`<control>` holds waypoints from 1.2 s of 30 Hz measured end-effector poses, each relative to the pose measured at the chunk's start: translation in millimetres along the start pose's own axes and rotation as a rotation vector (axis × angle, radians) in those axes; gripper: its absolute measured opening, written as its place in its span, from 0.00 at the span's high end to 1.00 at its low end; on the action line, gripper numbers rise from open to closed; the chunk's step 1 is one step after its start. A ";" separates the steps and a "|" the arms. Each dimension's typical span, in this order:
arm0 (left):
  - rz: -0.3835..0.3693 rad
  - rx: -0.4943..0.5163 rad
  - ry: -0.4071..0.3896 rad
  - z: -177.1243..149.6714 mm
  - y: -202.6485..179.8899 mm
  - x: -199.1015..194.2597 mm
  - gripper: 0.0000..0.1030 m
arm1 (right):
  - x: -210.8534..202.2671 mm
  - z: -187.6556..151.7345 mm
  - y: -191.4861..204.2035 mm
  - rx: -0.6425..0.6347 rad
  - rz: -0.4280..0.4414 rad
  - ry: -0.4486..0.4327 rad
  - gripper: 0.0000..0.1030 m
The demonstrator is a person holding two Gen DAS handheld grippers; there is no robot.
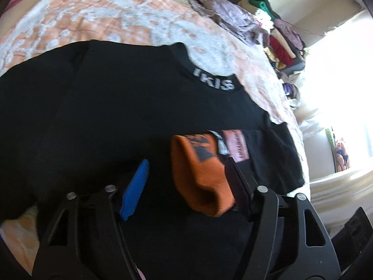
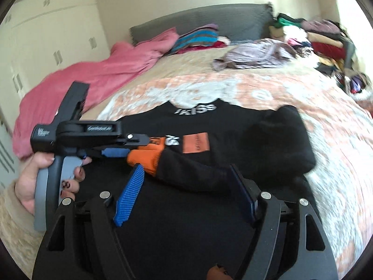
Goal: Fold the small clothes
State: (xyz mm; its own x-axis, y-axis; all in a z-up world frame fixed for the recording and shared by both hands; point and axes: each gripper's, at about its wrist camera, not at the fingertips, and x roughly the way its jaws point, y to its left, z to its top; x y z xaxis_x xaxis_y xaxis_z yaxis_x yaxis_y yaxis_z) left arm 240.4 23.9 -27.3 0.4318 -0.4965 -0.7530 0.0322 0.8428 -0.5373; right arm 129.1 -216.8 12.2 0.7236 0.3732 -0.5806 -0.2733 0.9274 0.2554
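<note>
A black sweatshirt with white lettering at the collar lies spread on the bedspread. One sleeve is drawn across its front and ends in an orange cuff. My left gripper, held by a hand, has the cuff between its jaws. The cuff rests against the right-hand finger, and a gap shows beside the blue pad, so the jaws stand open. My right gripper is open over the black sleeve, not pressing it.
A pink blanket covers the bed's left side. A heap of mixed clothes lies at the far right by the grey headboard. Cream wardrobe doors stand on the left; a bright window glares on the right.
</note>
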 end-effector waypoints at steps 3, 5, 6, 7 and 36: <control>-0.014 0.022 0.023 -3.9 -10.6 10.8 0.55 | -10.0 0.1 -15.5 0.062 -0.013 -0.020 0.30; 0.000 0.017 0.016 -5.7 -12.0 17.6 0.68 | -15.8 0.2 -22.6 0.082 -0.028 -0.032 0.30; -0.003 0.018 0.014 -5.6 -12.6 18.3 0.82 | -17.7 0.2 -24.9 0.089 -0.034 -0.037 0.30; -0.019 0.013 0.013 -4.8 -12.5 19.1 0.89 | -20.0 -0.4 -27.1 0.097 -0.037 -0.042 0.30; 0.030 0.041 -0.143 0.0 21.9 -65.7 0.92 | 9.0 19.7 -40.7 0.090 -0.159 0.009 0.30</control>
State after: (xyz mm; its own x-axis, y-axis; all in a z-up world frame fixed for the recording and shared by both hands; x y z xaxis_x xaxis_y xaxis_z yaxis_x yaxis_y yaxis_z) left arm 212.7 75.0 10.4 0.5567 -0.4388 -0.7054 0.0526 0.8660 -0.4972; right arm 159.2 -251.7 11.8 0.7477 0.2226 -0.6256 -0.0978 0.9688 0.2278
